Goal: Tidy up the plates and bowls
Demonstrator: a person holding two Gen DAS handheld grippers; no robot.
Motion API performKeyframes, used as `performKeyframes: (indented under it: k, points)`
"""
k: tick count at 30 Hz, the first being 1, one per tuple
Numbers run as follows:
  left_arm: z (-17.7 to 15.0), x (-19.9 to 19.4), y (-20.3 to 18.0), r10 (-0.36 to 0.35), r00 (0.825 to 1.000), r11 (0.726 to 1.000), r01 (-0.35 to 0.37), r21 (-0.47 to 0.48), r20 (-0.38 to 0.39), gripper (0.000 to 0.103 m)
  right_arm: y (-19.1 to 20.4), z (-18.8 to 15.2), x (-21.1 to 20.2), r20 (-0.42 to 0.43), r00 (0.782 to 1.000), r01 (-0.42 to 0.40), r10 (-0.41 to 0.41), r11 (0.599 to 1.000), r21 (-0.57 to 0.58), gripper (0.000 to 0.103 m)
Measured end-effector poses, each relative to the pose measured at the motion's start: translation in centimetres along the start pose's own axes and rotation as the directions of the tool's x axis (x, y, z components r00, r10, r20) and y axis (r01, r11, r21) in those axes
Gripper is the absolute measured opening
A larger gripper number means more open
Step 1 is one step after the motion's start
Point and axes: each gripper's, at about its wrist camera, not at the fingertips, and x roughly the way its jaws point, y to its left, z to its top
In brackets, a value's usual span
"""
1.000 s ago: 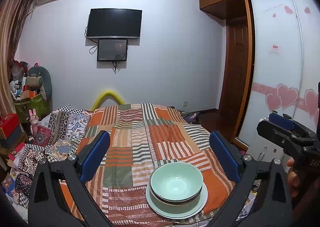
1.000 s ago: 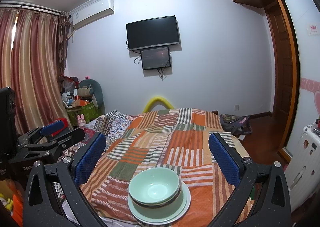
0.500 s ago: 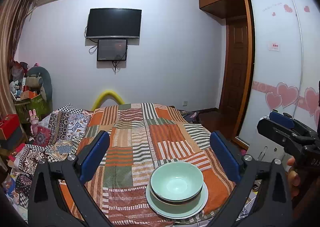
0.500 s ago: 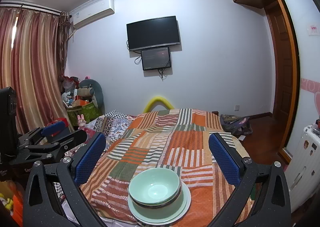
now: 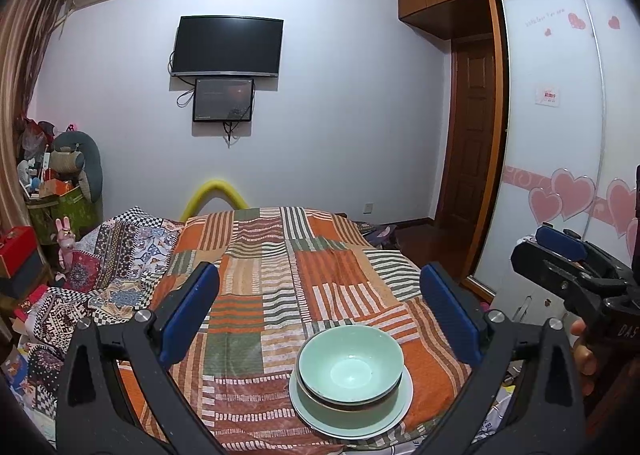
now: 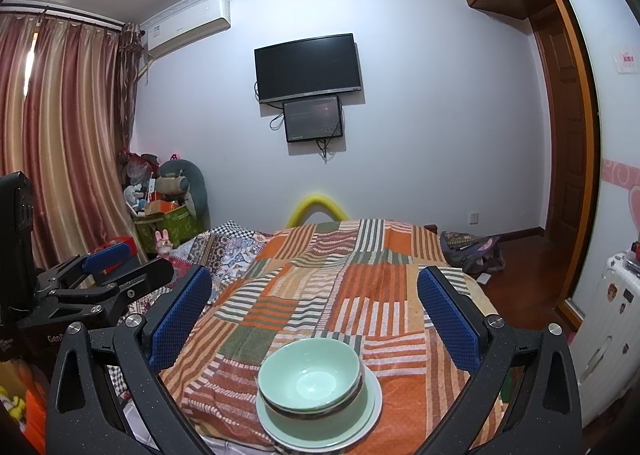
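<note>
Bowls (image 5: 351, 365) (image 6: 310, 379): pale green, nested one inside another with a dark band showing at the lower rim; exact count cannot be told. Stacked upright on a pale green plate (image 5: 394, 411) (image 6: 370, 409), which is laid on the bed (image 5: 280, 279) (image 6: 360, 295) near its closest edge.

In the left wrist view the stack is seen below and between the two blue pads of the left tongs (image 5: 318, 315), nearer the right-hand pad, touched by neither. In the right wrist view it is seen below and between the pads of the right tongs (image 6: 314, 313), slightly toward the left-hand pad, again untouched.

Left tongs: spread wide, nothing held. Right tongs: spread wide, nothing held. Each is caught side-on in the other's view, at the far right edge of the left view (image 5: 560, 255) and the far left edge of the right view (image 6: 108, 267). A hand (image 5: 584, 355) is partly seen gripping the handle of the right tongs.

The bed is covered by a patchwork quilt of orange, green and cream stripes. Beyond the tongs, on the far wall, a dark television (image 5: 228, 46) (image 6: 308, 67) is mounted, with a smaller screen (image 5: 223, 100) (image 6: 313, 119) fixed just under it. Curtains (image 6: 60, 135) are hung left of the right tongs; a wardrobe (image 5: 560, 135) with heart stickers is placed right of the left tongs.
</note>
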Motion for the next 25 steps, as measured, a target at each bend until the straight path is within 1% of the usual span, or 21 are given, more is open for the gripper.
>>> performKeyframes:
  k: [11,19,25]
  points:
    - [0.05,0.03,0.38,-0.018,1.000,1.000,0.018,-0.011,-0.005,0.102,-0.01,0.06,0.14,0.000,1.000,0.000,0.000,1.000,0.000,0.103]
    - [0.04,-0.32,0.16,-0.022,1.000,1.000,0.022,-0.003,0.009,0.102,0.08,-0.10,0.21,-0.005,1.000,0.001,-0.001,1.000,0.003,0.103]
    - [-0.05,-0.45,0.43,-0.036,0.999,0.999,0.036,-0.024,0.009,0.103,-0.01,-0.19,0.31,-0.011,1.000,-0.001,0.001,1.000,0.004,0.103]
